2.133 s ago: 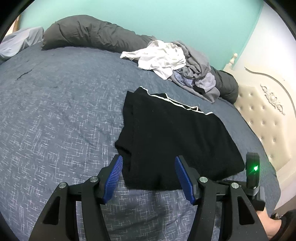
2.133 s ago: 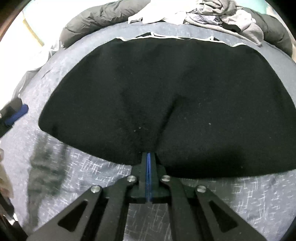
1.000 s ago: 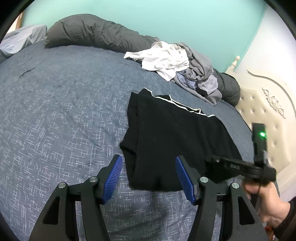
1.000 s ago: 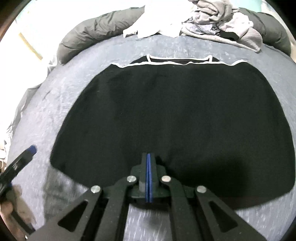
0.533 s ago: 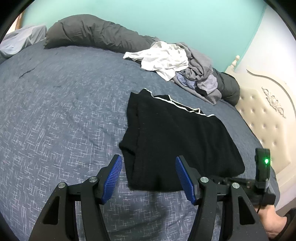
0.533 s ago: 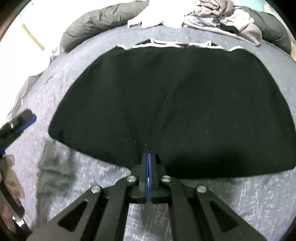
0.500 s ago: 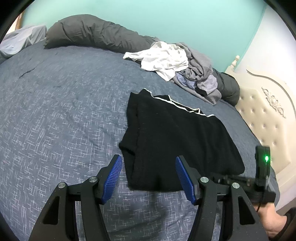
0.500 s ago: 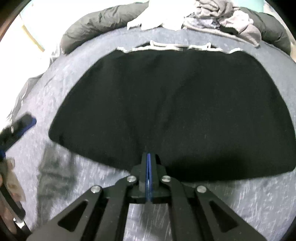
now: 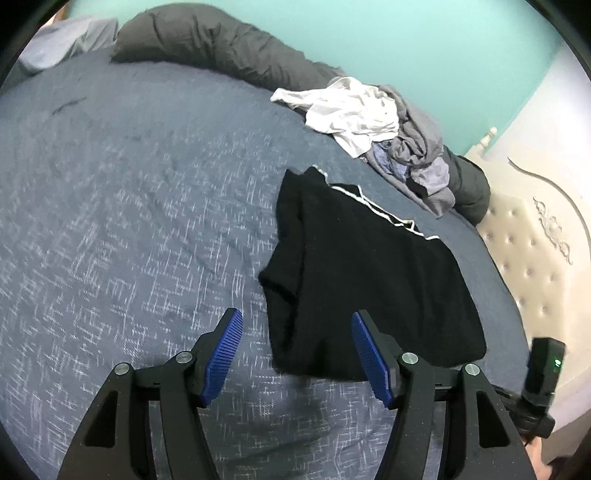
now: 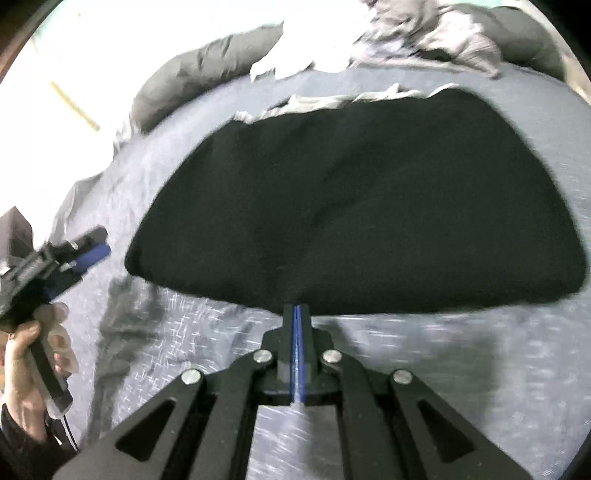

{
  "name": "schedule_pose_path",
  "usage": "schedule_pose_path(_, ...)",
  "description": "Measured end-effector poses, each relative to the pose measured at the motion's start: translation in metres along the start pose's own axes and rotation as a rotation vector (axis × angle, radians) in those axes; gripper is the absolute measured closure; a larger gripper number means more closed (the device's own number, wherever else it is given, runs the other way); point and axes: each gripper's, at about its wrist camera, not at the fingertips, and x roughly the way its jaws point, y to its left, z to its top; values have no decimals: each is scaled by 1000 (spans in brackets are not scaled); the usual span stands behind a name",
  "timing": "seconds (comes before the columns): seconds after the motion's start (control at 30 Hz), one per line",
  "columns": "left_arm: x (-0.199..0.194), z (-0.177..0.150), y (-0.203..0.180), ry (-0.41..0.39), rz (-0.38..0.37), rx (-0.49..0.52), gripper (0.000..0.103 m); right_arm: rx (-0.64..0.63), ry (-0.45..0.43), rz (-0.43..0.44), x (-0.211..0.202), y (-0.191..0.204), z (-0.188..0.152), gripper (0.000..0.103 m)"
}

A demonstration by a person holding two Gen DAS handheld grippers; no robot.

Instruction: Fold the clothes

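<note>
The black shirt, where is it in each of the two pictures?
Left wrist view: the black shirt lies right of centre on the bed, just beyond the open fingers.
Right wrist view: it fills the middle, its near edge at the tips of the shut fingers.
Shared landmark: the clothes pile beyond the shirt's white-trimmed edge, at the top in the right wrist view.

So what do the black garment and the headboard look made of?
Black garment: soft matte knit, perhaps cotton; it drapes limply, with thin white trim along one edge. Headboard: cream padded upholstery, likely faux leather; button tufting and a slight sheen, with a carved ornament.
</note>
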Motion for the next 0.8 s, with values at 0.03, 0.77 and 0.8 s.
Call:
schedule_pose_path(0.03,1,0,-1,2,13,3,37,14,-25,-5,-9,-8,-1,103)
schedule_pose_path(0.77,40,-29,0,89,-35,-254,25,227,-213,75,-58,-111,-39,102)
schedule_pose_path(0.8,44,-29,-1,88,-37,-260,25,230,-216,71,-58,-113,-39,102)
